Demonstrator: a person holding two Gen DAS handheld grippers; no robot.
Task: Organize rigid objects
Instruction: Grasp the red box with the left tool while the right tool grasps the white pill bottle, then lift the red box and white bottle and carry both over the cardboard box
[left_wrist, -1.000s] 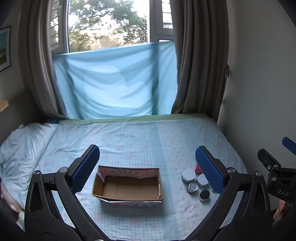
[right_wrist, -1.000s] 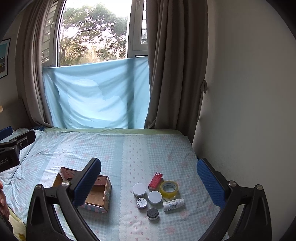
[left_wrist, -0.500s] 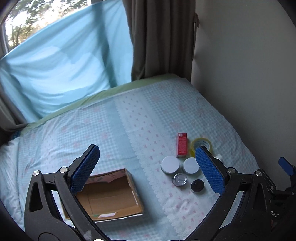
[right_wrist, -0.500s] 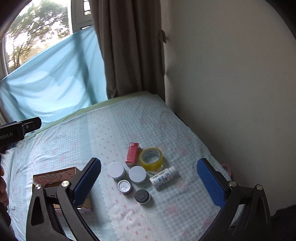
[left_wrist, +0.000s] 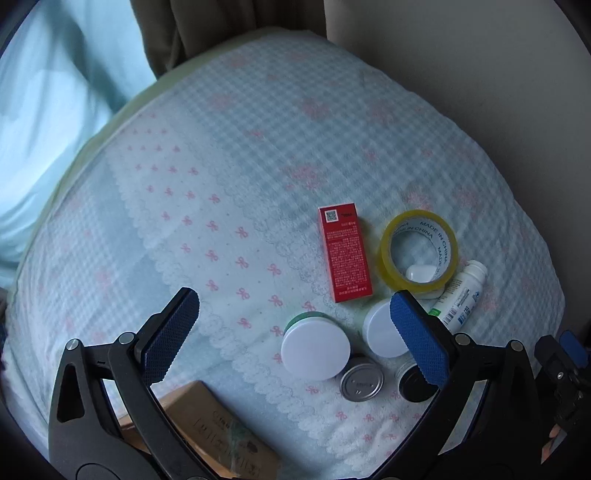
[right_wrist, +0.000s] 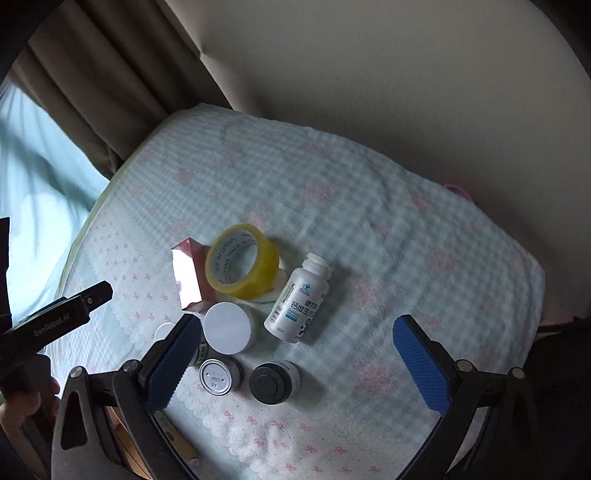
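Note:
A cluster of small items lies on the bed: a red box (left_wrist: 345, 253) (right_wrist: 188, 275), a yellow tape roll (left_wrist: 419, 253) (right_wrist: 242, 260), a white bottle lying down (left_wrist: 460, 295) (right_wrist: 299, 302), two white-lidded jars (left_wrist: 316, 349) (left_wrist: 382, 334) (right_wrist: 229, 326), a silver-lidded tin (left_wrist: 361, 382) (right_wrist: 217, 377) and a black-lidded jar (right_wrist: 272, 382) (left_wrist: 413, 384). My left gripper (left_wrist: 295, 336) is open above the larger white jar. My right gripper (right_wrist: 297, 363) is open above the black-lidded jar. Both are empty.
A cardboard box (left_wrist: 218, 424) lies at the lower left, partly hidden by the left gripper. The wall (right_wrist: 369, 92) and brown curtain (right_wrist: 92, 92) border the bed. The bed edge drops off at the right (right_wrist: 535, 280).
Both grippers have moved forward and tilted down over the cluster of items, which now looks much larger. The cardboard box has slid to the bottom edge of both views.

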